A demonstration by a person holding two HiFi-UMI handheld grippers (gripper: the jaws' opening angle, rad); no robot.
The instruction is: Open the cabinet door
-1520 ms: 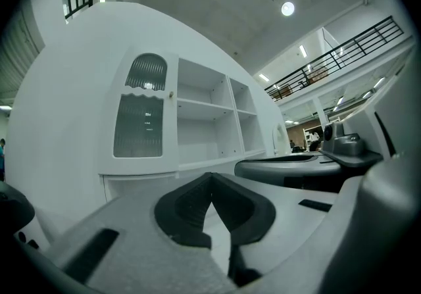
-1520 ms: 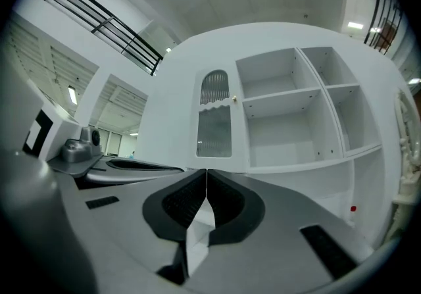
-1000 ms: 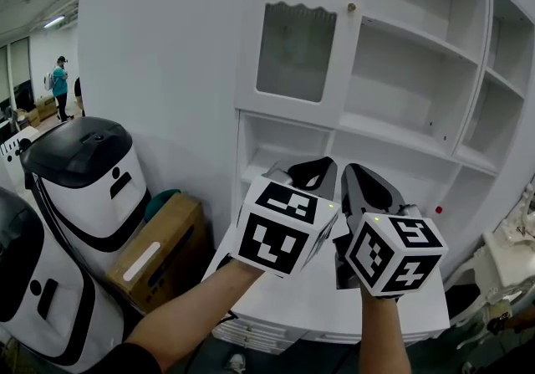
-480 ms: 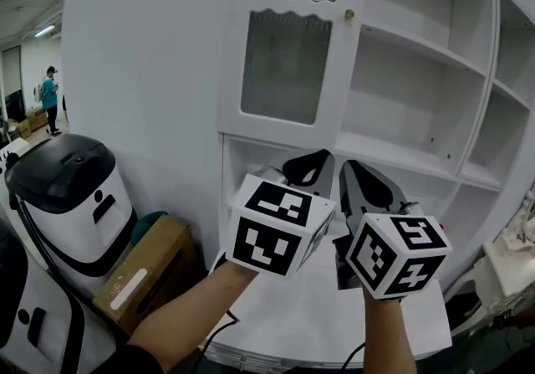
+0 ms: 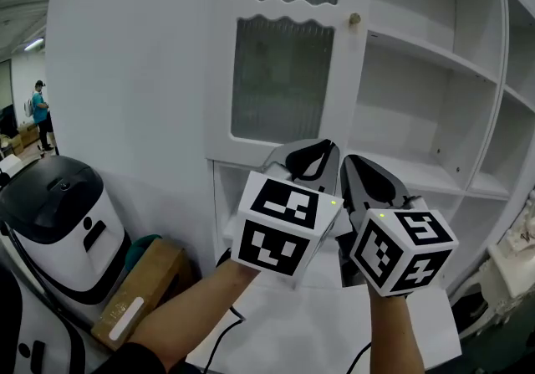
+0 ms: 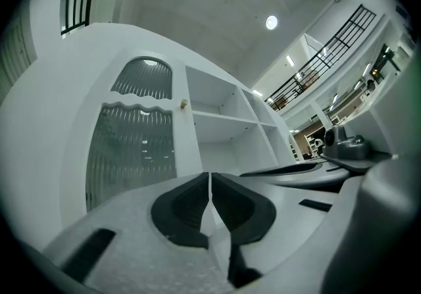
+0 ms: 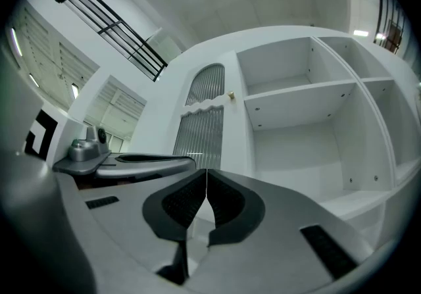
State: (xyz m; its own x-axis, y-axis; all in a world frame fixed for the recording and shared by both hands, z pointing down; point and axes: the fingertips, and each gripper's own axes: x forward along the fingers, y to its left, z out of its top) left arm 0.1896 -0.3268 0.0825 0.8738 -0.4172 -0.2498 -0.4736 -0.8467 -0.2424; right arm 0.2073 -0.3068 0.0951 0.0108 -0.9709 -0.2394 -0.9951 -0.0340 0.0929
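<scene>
A white cabinet door [image 5: 284, 71] with ribbed glass panes stands closed, a small brass knob [image 5: 354, 19] at its upper right edge. The same door [image 6: 135, 148] and knob [image 6: 184, 104] show in the left gripper view, and the door [image 7: 205, 125] with its knob [image 7: 231, 95] in the right gripper view. My left gripper [image 5: 311, 156] is shut and empty, held below the door's lower pane. My right gripper [image 5: 355, 170] sits beside it, also shut with nothing between its jaws. Both point slightly upward at the cabinet, well short of the knob.
Open white shelves [image 5: 435, 88] fill the cabinet to the door's right. A black-and-white machine [image 5: 58, 213] and a cardboard box [image 5: 138, 293] stand at the lower left. A person [image 5: 39, 113] stands far off at the left. A white counter [image 5: 318, 330] lies under my hands.
Both grippers have risen and come closer to the cabinet; the door and knob now look larger and nearer. The jaws stayed shut.
</scene>
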